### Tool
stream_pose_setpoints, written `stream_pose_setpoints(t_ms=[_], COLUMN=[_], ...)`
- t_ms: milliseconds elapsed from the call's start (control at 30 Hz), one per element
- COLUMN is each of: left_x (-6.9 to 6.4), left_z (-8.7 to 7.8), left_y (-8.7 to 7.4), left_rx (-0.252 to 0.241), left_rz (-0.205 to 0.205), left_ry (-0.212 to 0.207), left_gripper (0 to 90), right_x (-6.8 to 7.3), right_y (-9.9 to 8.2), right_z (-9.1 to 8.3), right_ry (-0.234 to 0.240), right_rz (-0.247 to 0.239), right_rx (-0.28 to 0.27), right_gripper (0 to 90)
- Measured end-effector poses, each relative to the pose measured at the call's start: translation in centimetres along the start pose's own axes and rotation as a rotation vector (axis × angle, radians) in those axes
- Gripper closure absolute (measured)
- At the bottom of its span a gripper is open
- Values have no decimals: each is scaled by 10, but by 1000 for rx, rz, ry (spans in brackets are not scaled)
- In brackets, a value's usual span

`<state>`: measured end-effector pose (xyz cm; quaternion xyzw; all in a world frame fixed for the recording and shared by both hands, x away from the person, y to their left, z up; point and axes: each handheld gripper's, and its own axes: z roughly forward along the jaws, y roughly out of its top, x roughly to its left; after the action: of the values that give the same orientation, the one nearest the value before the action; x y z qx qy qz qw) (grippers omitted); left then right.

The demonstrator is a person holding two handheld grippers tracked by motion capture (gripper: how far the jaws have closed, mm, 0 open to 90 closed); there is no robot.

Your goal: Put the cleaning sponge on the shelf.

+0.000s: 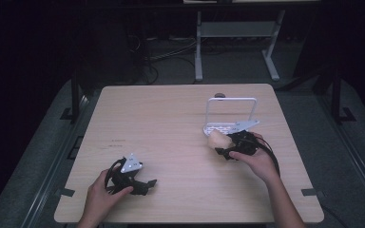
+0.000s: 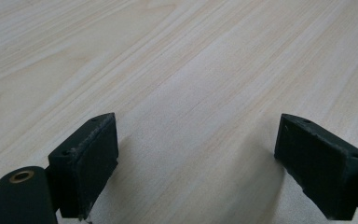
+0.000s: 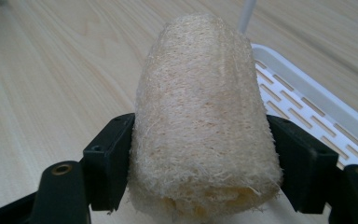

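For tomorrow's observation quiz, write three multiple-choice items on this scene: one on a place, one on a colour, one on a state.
1. Where is the rack?
A. table's far right part
B. near left corner
C. on the floor

2. What colour is the loofah?
A. blue
B. pale tan
C. black

3. What is the left claw doing?
A. gripping the loofah
B. clamping the rack
C. open over bare table

Answers: 1 A, the high view shows it there. 2 B, clear in the right gripper view. 3 C, nothing lies between its jaws; the right claw holds the loofah.
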<state>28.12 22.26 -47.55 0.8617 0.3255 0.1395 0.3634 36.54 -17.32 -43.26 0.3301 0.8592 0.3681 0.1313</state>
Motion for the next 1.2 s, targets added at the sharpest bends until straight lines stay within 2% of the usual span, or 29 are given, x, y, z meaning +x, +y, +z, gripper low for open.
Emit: stream_pose_setpoints(t_ms=[533,867,1033,1200], left_x=[0,0,0,0], left_z=[0,0,0,0], left_y=[0,0,0,0], left_rx=[0,-6,-4,-2], left_rz=[0,-7,0,-2], left_ry=[0,0,1,0], left_gripper=[128,129,128,128], right_x=[-21,-36,-40,-44], right_y=[-4,5,9,11], right_z=[1,13,19,26], right_ry=[-44,-49,-52,-45], right_rz=[54,73,66,80], right_rx=[-2,-5,-1,11], right_gripper=[274,274,273,273])
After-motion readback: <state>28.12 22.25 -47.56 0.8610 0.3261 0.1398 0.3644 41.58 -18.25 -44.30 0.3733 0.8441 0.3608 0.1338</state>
